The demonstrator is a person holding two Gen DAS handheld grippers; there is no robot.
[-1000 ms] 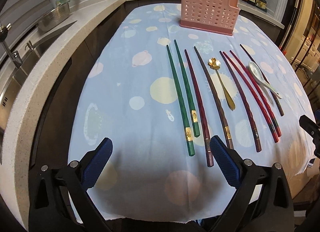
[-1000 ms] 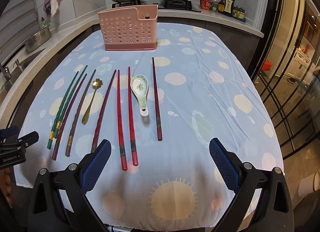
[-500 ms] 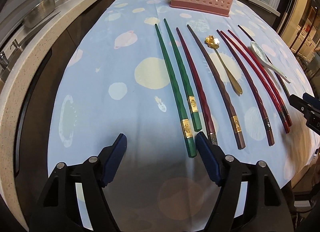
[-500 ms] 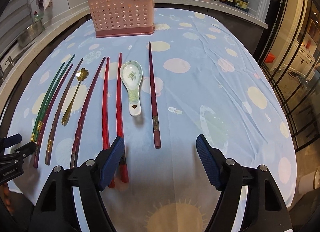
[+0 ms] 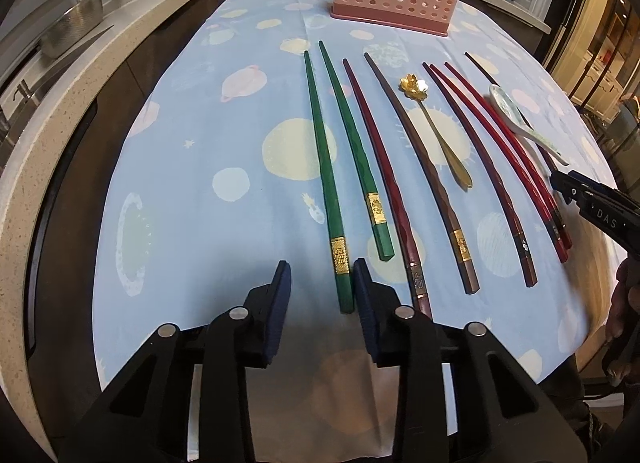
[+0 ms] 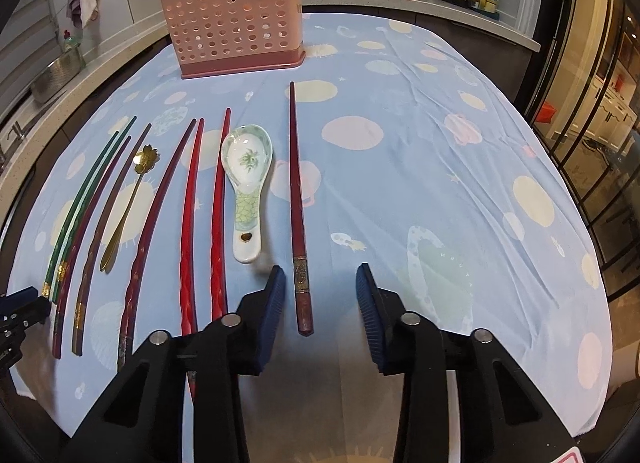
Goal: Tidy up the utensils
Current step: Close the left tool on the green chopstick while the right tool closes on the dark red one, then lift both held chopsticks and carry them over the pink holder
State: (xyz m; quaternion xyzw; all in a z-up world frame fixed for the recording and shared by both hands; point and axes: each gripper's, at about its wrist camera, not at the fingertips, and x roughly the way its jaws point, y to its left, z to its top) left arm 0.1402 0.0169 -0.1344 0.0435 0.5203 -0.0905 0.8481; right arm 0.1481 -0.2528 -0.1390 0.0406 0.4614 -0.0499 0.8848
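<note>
Left claw (image 5: 322, 287) narrow, jaws closing, green chopstick (image 5: 329, 199) end between them, no pressing yet. Right claw (image 6: 320, 295) narrow, closing around dark red chopstick (image 6: 297, 199) end.

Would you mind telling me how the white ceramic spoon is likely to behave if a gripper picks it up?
The ceramic spoon looks glazed and glossy, so it may slip between the pads. It appears rigid and probably chips if dropped. Its rounded bowl rests on the tablecloth, so a push would likely rock or pivot it rather than slide it straight.
</note>
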